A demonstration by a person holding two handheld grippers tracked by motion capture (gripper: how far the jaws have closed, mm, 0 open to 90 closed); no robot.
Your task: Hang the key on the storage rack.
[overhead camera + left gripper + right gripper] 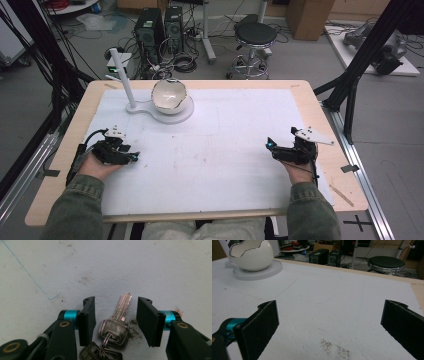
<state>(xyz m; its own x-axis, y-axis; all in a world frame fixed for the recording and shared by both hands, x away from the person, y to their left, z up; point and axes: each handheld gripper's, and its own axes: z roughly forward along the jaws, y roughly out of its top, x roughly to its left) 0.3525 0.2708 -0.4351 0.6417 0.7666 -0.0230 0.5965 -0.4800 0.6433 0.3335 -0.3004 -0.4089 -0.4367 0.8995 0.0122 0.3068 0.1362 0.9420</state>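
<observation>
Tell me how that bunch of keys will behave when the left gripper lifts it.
The keys hang on a ring, so the bunch will probably dangle and swing. Flat, shiny metal may slip between the left gripper's pads. It lies flat, so rolling is unlikely.

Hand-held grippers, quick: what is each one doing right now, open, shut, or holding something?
Left hand-held gripper: open, jaws either side of a key, not pressing it.
Right hand-held gripper: wide open, holding nothing.

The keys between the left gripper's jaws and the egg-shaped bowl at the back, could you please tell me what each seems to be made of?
Keys: metal, apparently nickel-plated, with a silvery sheen and stamped lettering. Egg-shaped bowl: probably glazed ceramic, glossy white with a shiny jagged rim, though plastic is possible.
</observation>
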